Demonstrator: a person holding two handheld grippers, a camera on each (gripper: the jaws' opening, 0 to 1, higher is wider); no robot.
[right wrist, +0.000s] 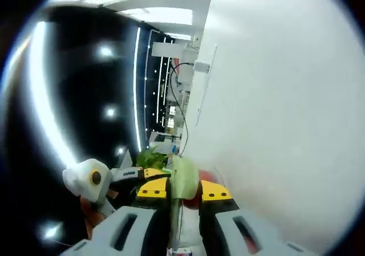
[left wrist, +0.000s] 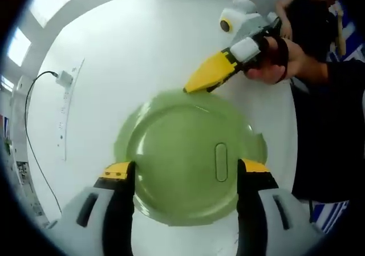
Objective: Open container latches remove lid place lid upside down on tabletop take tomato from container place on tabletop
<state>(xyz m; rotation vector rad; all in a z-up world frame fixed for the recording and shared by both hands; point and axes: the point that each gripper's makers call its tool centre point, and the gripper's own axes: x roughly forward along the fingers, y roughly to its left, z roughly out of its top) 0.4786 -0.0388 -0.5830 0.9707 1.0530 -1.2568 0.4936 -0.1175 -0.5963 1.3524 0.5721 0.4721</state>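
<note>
At the bottom of the left gripper view, the left gripper (left wrist: 185,170) stands spread on either side of the round green lid (left wrist: 191,159), centre frame over the white tabletop (left wrist: 131,51). The right gripper (left wrist: 197,84), upper right, meets the lid's far rim. In the right gripper view its jaws pinch the lid's edge (right wrist: 183,179); something red shows behind.

There was one green lid (left wrist: 188,165) on the one white bench (left wrist: 131,56). Two tools showed in the left gripper view: the left tool (left wrist: 185,167), with two yellow-tipped fingers either side of the lid, and the right tool (left wrist: 208,76), held by one hand (left wrist: 279,59). One white plug (left wrist: 64,78) with one black cable (left wrist: 28,136) lay on the bench.
</note>
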